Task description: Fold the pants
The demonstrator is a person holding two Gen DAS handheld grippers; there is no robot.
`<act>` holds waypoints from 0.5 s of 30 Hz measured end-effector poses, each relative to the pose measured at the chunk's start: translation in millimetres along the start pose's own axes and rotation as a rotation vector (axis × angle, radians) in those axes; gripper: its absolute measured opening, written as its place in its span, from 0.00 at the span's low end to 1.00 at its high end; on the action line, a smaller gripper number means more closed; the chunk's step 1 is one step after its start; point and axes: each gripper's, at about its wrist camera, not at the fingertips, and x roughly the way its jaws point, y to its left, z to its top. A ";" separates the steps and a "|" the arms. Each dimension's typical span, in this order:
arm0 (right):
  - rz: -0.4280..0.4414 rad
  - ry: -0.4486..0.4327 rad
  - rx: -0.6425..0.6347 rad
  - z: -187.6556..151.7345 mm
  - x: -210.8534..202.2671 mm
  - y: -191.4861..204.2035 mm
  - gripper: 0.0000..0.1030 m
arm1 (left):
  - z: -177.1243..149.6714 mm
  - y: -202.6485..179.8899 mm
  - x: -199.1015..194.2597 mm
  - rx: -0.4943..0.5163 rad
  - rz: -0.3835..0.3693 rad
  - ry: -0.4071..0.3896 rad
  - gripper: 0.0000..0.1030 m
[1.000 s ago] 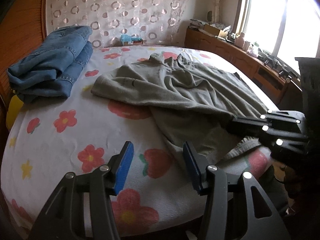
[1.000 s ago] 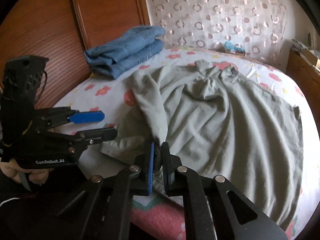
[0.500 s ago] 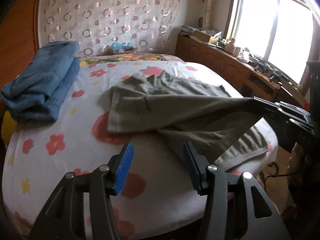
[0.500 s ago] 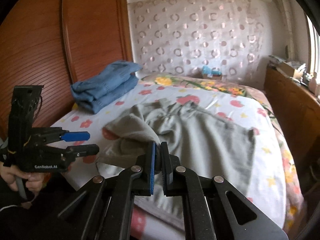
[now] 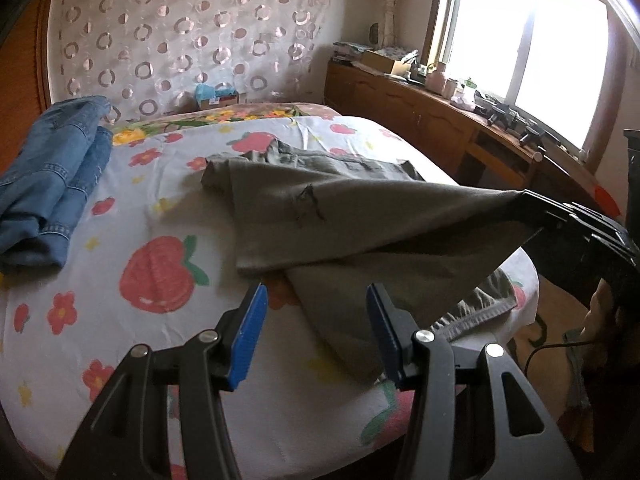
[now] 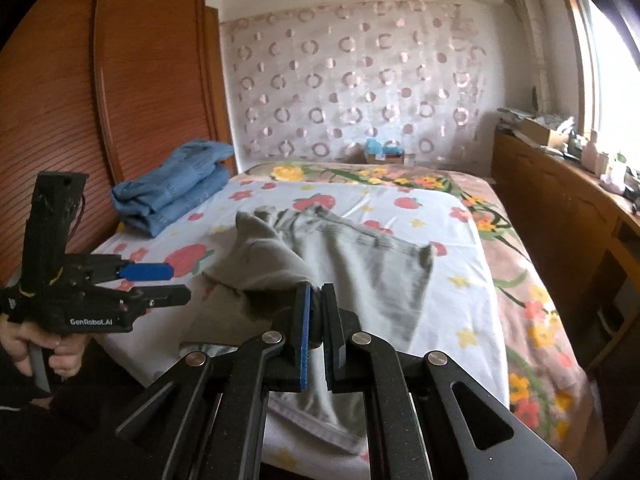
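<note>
Readable writing: one mark only, "GenRobot.AI" in white on the black body of the left gripper [image 6: 160, 286], seen from the right wrist view. A small dark mark on the pants' upper panel is too smeared to read as text. A box by the far wall carries print too small to make out.

Pants [image 5: 320, 216]: grey-green, soft matte cloth, lying across the middle of the bed [image 5: 132, 320] on a white sheet printed with red strawberries and flowers. Waist end toward the far wall, with pocket seams and a bunched waistband showing. One leg is lifted off the sheet and drawn toward the right side of the bed, stretched in a taut sheet over the other leg, which lies flat with its stitched hem near the bed's near edge.

Right gripper [image 6: 316, 320]: jaws clenched tight on a bunch of the pants' cloth, raised above the bed; fabric hangs below the fingers.

Left gripper: jaws parted about halfway, blue pads apart, nothing between them, held above the near edge of the bed clear of the cloth. A hand [image 6: 44, 354] grips its handle.

Folded blue jeans [image 5: 52, 184] sit at the bed's left edge against the wooden wardrobe [image 6: 120, 100], well apart from the pants.
</note>
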 end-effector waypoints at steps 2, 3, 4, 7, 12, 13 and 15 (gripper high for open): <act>-0.005 0.000 0.008 -3.3 -3.4 -4.5 0.03 | -0.5 -0.6 1.4 0.003 0.005 0.003 0.49; -0.008 -0.001 0.011 -4.5 -4.9 -6.5 0.03 | -0.7 -0.3 1.6 0.003 0.004 0.002 0.49; -0.014 0.000 0.014 -6.7 -6.3 -8.5 0.03 | -0.9 -0.5 2.2 0.001 0.005 0.003 0.49; -0.027 0.006 0.025 -11.8 -9.5 -13.5 0.03 | -1.5 -1.5 3.4 0.000 0.002 0.005 0.49; -0.036 0.057 0.038 -29.4 -8.6 -18.8 0.03 | -3.7 -2.9 8.3 0.013 0.010 0.018 0.49; -0.040 0.070 0.039 -33.8 -7.2 -19.1 0.03 | -4.3 -3.3 10.0 0.014 0.011 0.022 0.49; -0.050 0.088 0.045 -41.6 -4.8 -22.1 0.03 | -5.6 -5.6 12.1 0.017 0.011 0.027 0.49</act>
